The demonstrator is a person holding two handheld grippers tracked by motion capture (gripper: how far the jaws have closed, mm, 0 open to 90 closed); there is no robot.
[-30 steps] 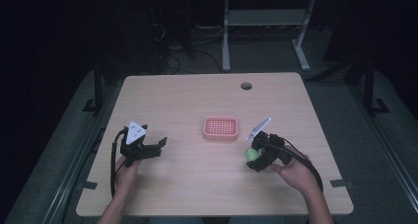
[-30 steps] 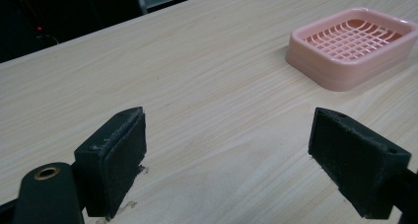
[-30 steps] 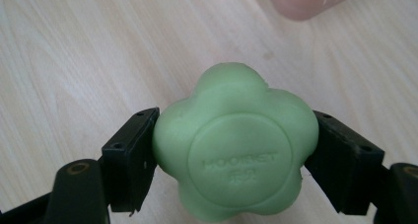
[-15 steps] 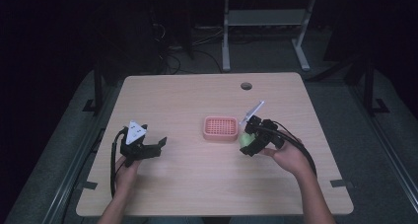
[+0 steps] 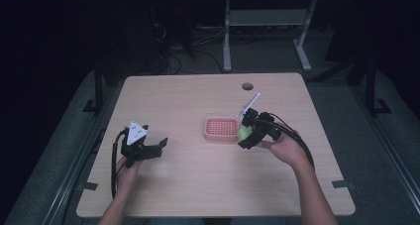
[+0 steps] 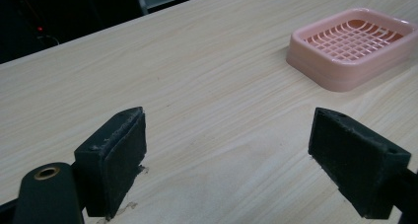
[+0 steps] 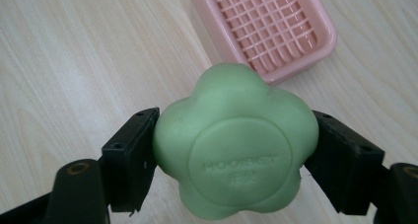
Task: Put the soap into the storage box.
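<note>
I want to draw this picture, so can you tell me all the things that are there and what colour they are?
Table: one, light wood, in the middle of a dark room.
Soap dish: one, pink with a grid floor, near the table's middle, nothing in it.
Soap: one, green, flower-shaped, held above the table beside the dish's right edge.
Hole: one, round and dark, near the table's far edge.
Frame: one, grey metal, on the floor behind the table.
Left gripper: one, black, jaws open, over the table's left part.
Right gripper: one, black, shut on the soap.
Hands: two, one on each gripper.
</note>
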